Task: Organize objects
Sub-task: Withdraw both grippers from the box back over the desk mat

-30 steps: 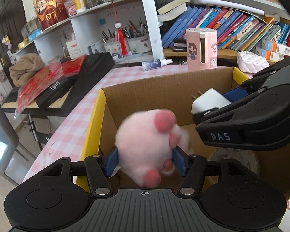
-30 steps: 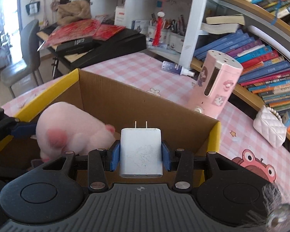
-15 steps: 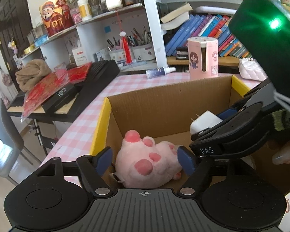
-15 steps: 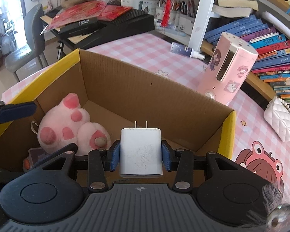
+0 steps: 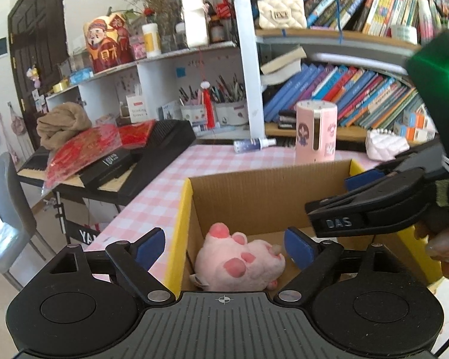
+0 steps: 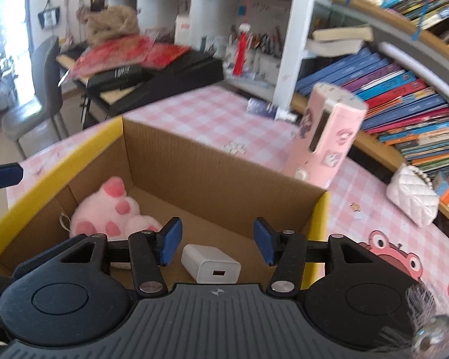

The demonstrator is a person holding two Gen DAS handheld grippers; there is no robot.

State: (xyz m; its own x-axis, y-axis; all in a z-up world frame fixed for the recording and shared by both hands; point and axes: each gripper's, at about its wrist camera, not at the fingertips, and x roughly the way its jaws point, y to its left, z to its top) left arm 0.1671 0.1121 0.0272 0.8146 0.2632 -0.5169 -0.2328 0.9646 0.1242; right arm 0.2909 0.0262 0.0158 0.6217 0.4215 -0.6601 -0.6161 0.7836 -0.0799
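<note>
A cardboard box (image 5: 260, 191) with yellow rims stands on the pink checked table; it also shows in the right wrist view (image 6: 212, 167). A pink plush paw (image 5: 242, 264) lies inside it at the left, also seen in the right wrist view (image 6: 110, 212). A white charger plug (image 6: 211, 264) lies on the box floor. My left gripper (image 5: 224, 246) is open and empty above the paw. My right gripper (image 6: 215, 240) is open and empty just above the charger; its side shows in the left wrist view (image 5: 374, 209).
A pink cylinder with stickers (image 6: 326, 137) stands behind the box. A small spray bottle (image 5: 253, 143) and a white quilted purse (image 6: 413, 200) lie on the table. Bookshelves (image 5: 359, 95) rise behind. A black keyboard with red packets (image 5: 110, 155) and a grey chair (image 6: 36, 95) stand at the left.
My left gripper let go of the plush paw, which now lies in the box, and pulled back. My right gripper opened and the charger dropped onto the box floor.
</note>
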